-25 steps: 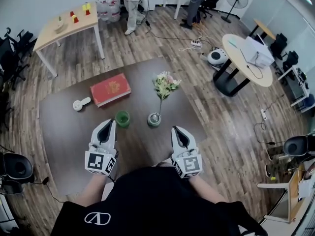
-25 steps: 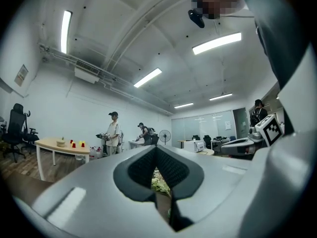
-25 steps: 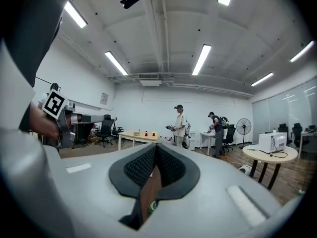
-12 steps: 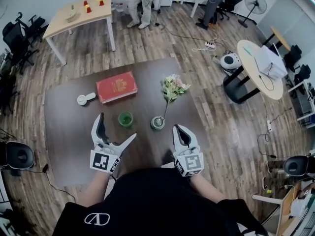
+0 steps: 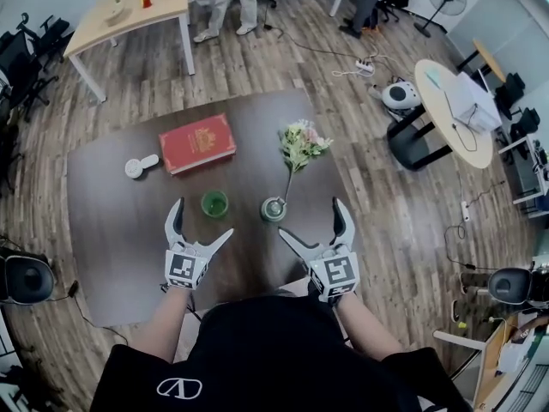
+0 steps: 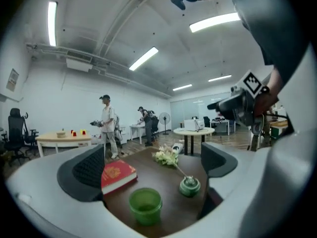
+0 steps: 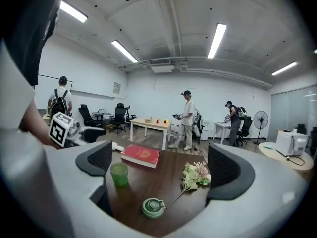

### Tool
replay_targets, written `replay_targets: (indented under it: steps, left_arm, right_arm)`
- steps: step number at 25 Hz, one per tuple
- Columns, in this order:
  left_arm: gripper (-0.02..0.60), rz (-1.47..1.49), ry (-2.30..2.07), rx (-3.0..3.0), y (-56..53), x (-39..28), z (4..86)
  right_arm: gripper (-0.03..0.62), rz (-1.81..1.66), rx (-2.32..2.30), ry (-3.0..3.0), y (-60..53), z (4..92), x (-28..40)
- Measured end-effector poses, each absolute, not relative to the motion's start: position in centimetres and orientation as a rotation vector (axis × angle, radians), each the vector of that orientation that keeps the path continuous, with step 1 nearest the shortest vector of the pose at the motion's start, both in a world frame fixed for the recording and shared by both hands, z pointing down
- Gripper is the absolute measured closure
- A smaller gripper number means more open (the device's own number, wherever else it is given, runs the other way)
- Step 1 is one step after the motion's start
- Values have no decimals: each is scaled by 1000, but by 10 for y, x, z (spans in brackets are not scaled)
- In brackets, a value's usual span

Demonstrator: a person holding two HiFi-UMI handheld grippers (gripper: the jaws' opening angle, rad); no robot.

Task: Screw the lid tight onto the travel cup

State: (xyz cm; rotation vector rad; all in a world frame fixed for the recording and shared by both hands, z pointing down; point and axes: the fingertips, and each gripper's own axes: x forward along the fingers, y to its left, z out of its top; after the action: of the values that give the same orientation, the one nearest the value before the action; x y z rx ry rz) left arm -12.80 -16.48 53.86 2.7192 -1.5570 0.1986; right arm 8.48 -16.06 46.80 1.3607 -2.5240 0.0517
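The green travel cup stands upright and lidless on the dark table. Its round green lid lies flat to the right of it, apart from it. My left gripper hovers just short of the cup; its jaws have just been opening and stand wide, nothing held. In the left gripper view the cup shows low between the fingers. My right gripper has also just been opening and is open and empty, near the lid. The right gripper view shows lid and cup ahead.
A red book lies behind the cup, with a small white object to its left. A flower sprig lies beyond the lid, its stem touching it. People stand by a light table at the back; a round table is at the right.
Both grippers went from shut to wide open, the left one first. The left gripper has sunk toward the table near the cup; the right one has shifted a little.
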Motion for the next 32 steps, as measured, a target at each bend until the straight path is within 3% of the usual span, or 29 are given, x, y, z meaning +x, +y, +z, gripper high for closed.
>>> replay_targets:
  steps: [9, 18, 21, 26, 32]
  left_arm:
    - [-6, 447, -1470, 2551, -232, -129, 718]
    - [-2, 544, -1368, 2499, -265, -126, 782]
    - [35, 583, -1359, 2467, -271, -127, 787]
    - [158, 682, -1357, 2449, -275, -127, 795]
    - [184, 699, -1379, 2433, -276, -131, 796]
  right_arm:
    - [-7, 112, 1347, -2401, -184, 542, 91]
    - [-6, 280, 1300, -2355, -204, 649, 67]
    - [-6, 359, 1315, -2277, -217, 701, 67]
    - [-4, 492, 1333, -2103, -243, 782, 65]
    - [0, 612, 1381, -1994, -252, 826, 58]
